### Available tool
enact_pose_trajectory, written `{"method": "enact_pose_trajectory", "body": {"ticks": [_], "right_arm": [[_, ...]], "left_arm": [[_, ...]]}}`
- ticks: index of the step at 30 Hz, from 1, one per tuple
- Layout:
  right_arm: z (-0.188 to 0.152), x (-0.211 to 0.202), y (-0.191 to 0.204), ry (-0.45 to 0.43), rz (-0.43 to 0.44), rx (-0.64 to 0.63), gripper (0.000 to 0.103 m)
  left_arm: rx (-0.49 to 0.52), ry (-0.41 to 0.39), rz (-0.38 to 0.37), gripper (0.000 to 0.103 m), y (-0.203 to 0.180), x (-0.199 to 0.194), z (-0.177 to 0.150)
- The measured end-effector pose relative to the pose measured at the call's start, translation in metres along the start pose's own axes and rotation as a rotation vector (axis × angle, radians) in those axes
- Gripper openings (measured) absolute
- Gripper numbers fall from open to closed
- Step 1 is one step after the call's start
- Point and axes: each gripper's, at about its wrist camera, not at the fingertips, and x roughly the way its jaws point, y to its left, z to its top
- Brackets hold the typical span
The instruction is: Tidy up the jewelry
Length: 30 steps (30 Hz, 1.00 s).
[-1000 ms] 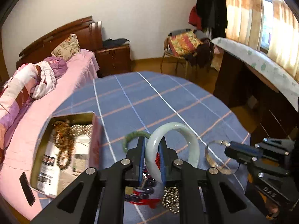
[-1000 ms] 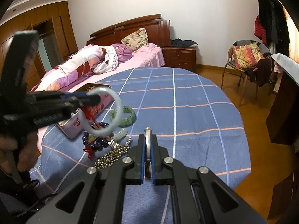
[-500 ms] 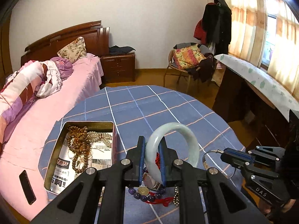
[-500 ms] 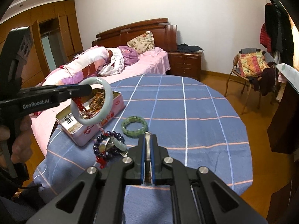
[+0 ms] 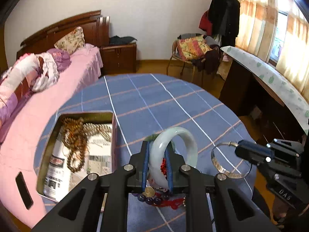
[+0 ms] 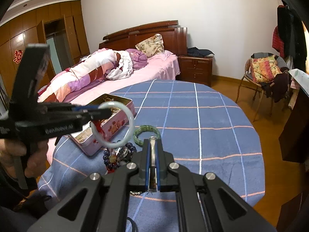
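Note:
My left gripper (image 5: 157,150) is shut on a pale jade bangle (image 5: 190,143) with a red tassel and holds it in the air above the table, just right of the open pink tin (image 5: 46,147). The tin holds brown and gold bead strings (image 5: 75,135). In the right wrist view the left gripper (image 6: 100,113) and bangle (image 6: 131,119) hang over the tin's (image 6: 115,127) near corner. My right gripper (image 6: 152,145) is shut on a thin silver bangle (image 5: 218,162), held edge-on. A green bangle (image 6: 146,130) and a dark bead bracelet (image 6: 110,160) lie on the table.
The round table has a blue checked cloth (image 6: 202,119). A pink bed (image 6: 135,73) stands close behind the tin. A chair with cushions (image 6: 264,71) and a dark desk (image 5: 260,89) stand to the right. A metal bead chain (image 6: 135,193) lies under my right gripper.
My left gripper has risen and pulled back with the jade bangle, and the tin came fully into its view. My right gripper lifted with the silver bangle.

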Motion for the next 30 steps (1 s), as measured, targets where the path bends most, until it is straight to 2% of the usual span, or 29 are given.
{"method": "enact_pose_trajectory", "body": {"ticks": [2,10,13,17,23,25,27,30], "right_arm": [[0.0,0.0,-0.002,0.0,-0.002,0.008,0.007],[0.0,-0.001,0.001,-0.005,0.001,0.008,0.007],[-0.001,0.001,0.001,0.0,0.003,0.008,0.007],[-0.002,0.0,-0.001,-0.001,0.001,0.013,0.007],[-0.002,0.002,-0.004,0.002,-0.001,0.022,0.007],[-0.003,0.002,-0.003,0.003,0.001,0.024,0.007],[-0.003,0.001,-0.003,0.001,0.001,0.024,0.007],[-0.002,-0.001,-0.004,-0.006,0.0,0.028,0.007]], "left_arm": [[-0.001,-0.019,0.024,0.015,0.001,-0.003,-0.002],[-0.002,-0.073,0.005,0.015,0.004,-0.022,0.006],[0.034,-0.042,0.009,0.016,-0.003,-0.01,0.001],[0.026,0.011,0.004,0.016,-0.004,0.008,-0.006],[-0.011,0.013,-0.007,0.019,0.001,0.005,-0.006],[0.028,-0.002,-0.002,0.017,-0.004,0.003,-0.007],[0.075,0.018,0.042,0.017,-0.011,0.008,-0.01],[0.064,0.037,0.025,0.014,-0.011,0.013,-0.014]]}}
